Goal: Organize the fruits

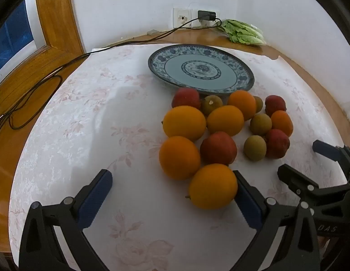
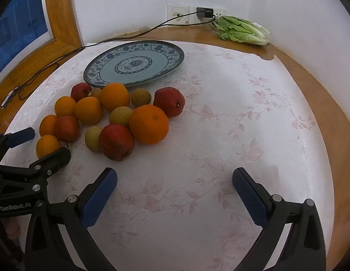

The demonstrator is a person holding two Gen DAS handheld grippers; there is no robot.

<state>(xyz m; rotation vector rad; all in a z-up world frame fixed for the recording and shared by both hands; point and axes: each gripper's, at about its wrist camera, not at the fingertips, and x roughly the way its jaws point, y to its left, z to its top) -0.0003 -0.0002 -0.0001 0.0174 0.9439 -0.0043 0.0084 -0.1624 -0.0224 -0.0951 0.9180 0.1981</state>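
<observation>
A pile of fruit lies on the white cloth in front of an empty blue-patterned plate (image 1: 201,67) (image 2: 134,62): several oranges, red apples and small green-brown fruits. My left gripper (image 1: 172,180) is open and empty; the nearest orange (image 1: 212,186) sits between its jaws, touching the right finger. It also shows in the right wrist view (image 2: 42,144), low at the left. My right gripper (image 2: 175,178) is open and empty over bare cloth, to the right of a red apple (image 2: 116,141) and a large orange (image 2: 149,124). It shows in the left wrist view (image 1: 306,158), right of the pile.
The round wooden table (image 2: 315,85) carries a white floral cloth (image 2: 220,135). A bagged lettuce (image 2: 242,30) lies at the back by the wall. A black cable (image 1: 39,85) runs from a wall charger (image 1: 206,14) across the left side. A wooden window frame stands at the left.
</observation>
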